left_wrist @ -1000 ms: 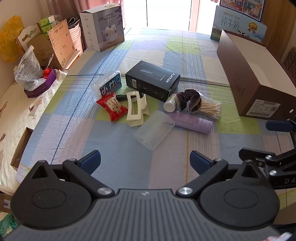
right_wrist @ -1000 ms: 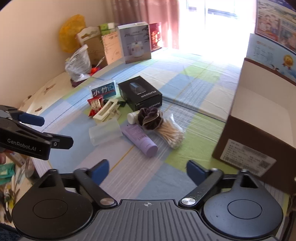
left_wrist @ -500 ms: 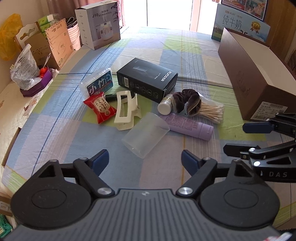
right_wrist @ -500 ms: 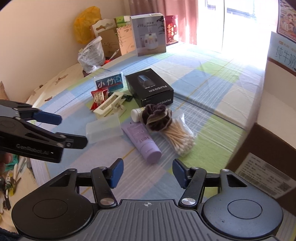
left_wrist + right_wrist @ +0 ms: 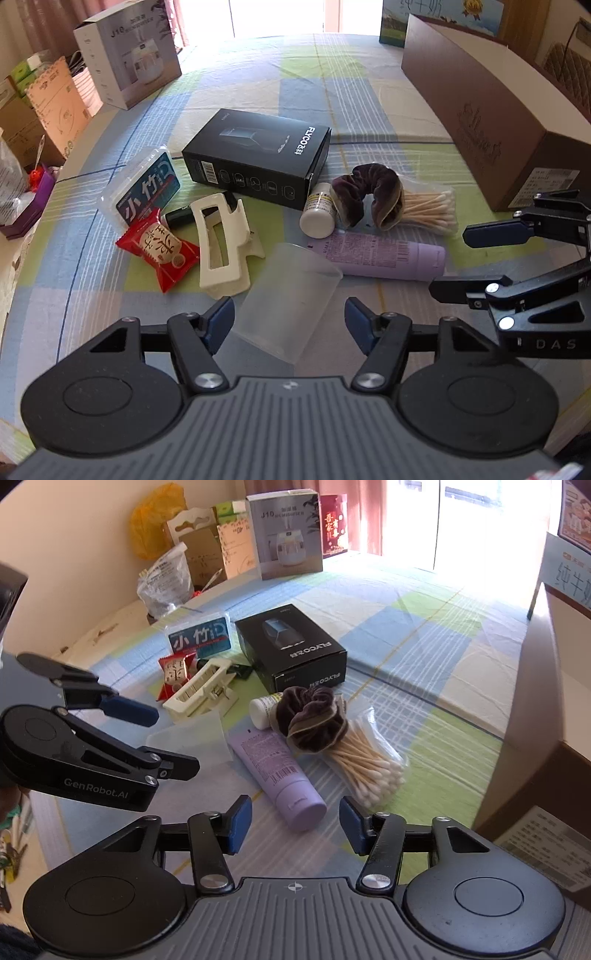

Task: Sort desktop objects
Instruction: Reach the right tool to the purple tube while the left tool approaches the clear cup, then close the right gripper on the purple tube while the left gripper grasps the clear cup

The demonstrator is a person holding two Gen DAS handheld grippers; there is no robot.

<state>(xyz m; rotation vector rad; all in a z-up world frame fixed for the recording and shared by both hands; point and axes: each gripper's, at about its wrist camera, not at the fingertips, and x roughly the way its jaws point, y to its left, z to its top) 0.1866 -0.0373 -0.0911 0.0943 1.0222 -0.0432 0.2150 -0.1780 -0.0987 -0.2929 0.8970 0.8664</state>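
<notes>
Keys (image 5: 8, 853) at table edge, right wrist view only

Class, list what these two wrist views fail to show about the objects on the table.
- Brown box contents: both views, its wall hides them.
- Black item: hair clip covers most of it.
- White bottle label: too small, partly behind the scrunchie.
- Frosted cup base: left gripper hides it.

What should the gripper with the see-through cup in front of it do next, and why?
Probably the left gripper should ease forward a little and close on the frosted cup. The cup lies on its side right between the open fingers, which are not touching it yet. The right gripper is open too, lined up with the purple tube.
</notes>
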